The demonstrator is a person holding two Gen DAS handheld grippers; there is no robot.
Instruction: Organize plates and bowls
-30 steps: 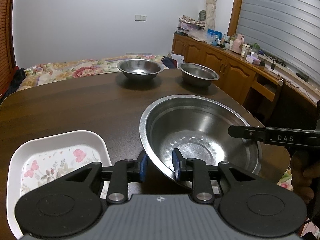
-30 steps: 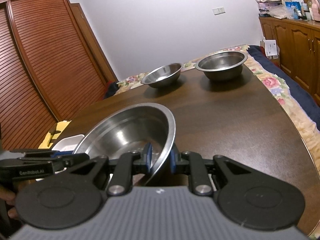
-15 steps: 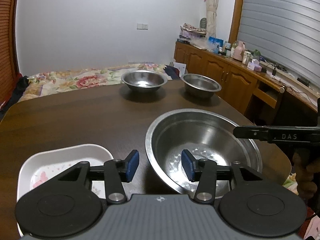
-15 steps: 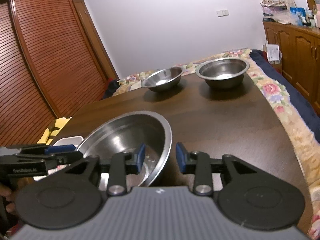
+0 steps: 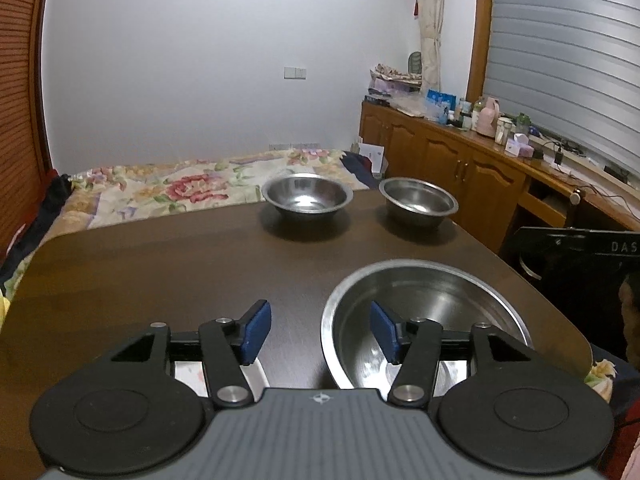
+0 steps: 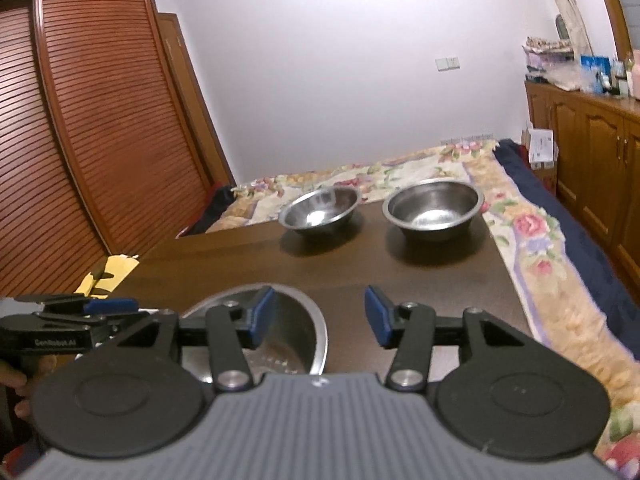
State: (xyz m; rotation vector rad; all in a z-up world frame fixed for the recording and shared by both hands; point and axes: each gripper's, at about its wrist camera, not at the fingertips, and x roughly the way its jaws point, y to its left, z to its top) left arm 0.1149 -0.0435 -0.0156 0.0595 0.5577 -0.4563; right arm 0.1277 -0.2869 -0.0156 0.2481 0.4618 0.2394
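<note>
Now both grippers opening, large bowl released

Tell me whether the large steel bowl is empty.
Empty as far as visible: large steel bowl shows bare metal inside; the left gripper hides its near part.

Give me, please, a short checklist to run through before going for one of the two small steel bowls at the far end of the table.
1. Left gripper free of the large steel bowl: ok, jaws opening, pads off the rim.
2. Right gripper free of it: ok, jaws opening, nothing pinched.
3. Large bowl flat on the dark wooden table: ok.
4. Two small steel bowls, left and right, upright and apart: ok.
5. Path across the table unobstructed: ok.
6. White floral tray's position: cannot tell, hidden under the left gripper.
</note>
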